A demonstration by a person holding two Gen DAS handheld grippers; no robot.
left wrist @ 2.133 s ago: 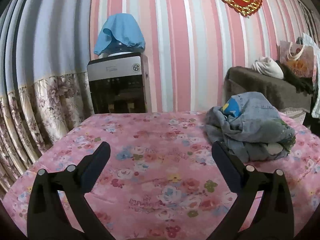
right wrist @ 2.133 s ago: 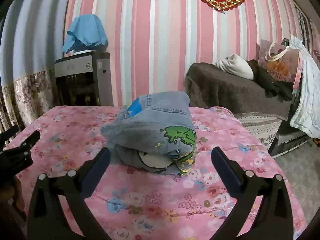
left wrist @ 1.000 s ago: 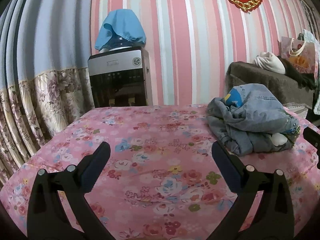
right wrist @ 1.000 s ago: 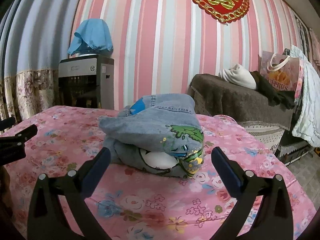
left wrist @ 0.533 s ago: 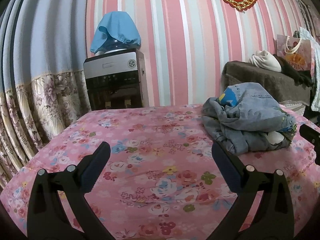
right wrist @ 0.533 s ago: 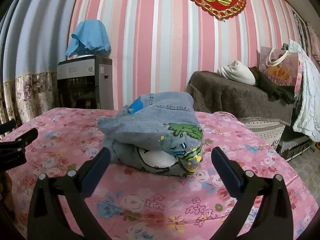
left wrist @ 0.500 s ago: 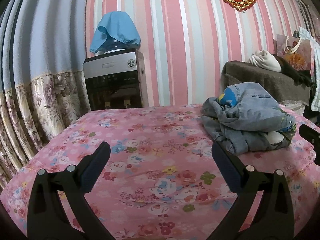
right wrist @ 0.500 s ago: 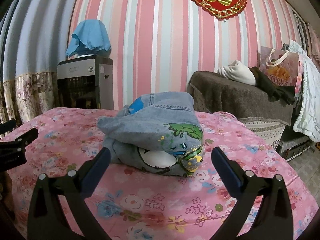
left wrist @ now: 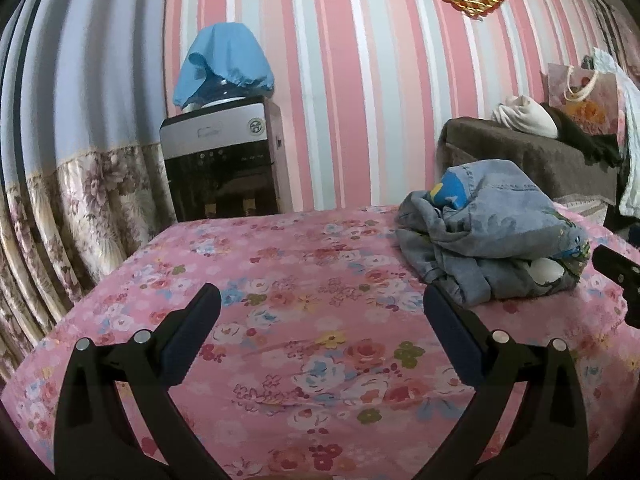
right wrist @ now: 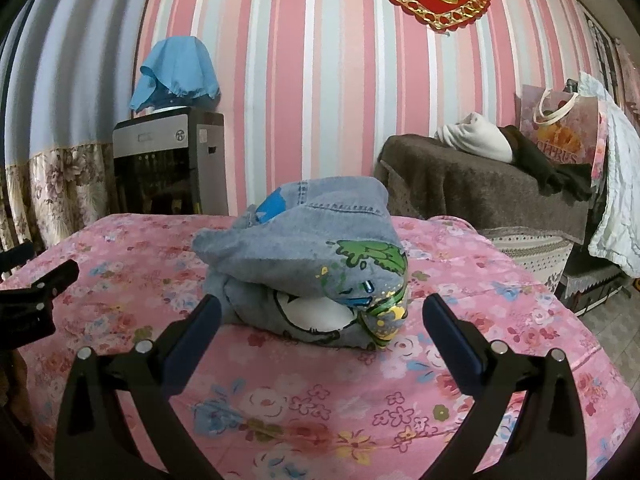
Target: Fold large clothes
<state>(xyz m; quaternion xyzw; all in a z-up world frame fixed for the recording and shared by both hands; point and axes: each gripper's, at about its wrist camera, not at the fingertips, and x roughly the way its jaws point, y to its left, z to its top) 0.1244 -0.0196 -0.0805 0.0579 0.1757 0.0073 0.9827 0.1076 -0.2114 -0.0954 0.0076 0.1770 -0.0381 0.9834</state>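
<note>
The denim garment (right wrist: 308,256) sits bunched in a loose heap on the counter (right wrist: 460,360), which wears a pink floral cloth. Cartoon prints in green, blue and white peek from its near folds. From the right wrist view it lies just beyond the right gripper (right wrist: 320,316), whose jaws stand wide and hold nothing. From the left wrist view the same heap (left wrist: 492,240) is off to the far right, well apart from the left gripper (left wrist: 320,306), which also hangs wide over bare cloth.

Nothing is folded yet, so I'd say the step in hand is getting a first hold on the heap and opening it out flat. To do it well, I'd pick an edge that can be traced, such as the stitched band along the top, rather than biting into the thick middle where several layers would come up together. The right jaws look well placed to close on the near lower fold; the left would need to travel right across the counter to take a second point on the same edge. Lifting both together should let the denim hang and shake free. The open stretch of counter to the left looks like the place to lay it.
</note>
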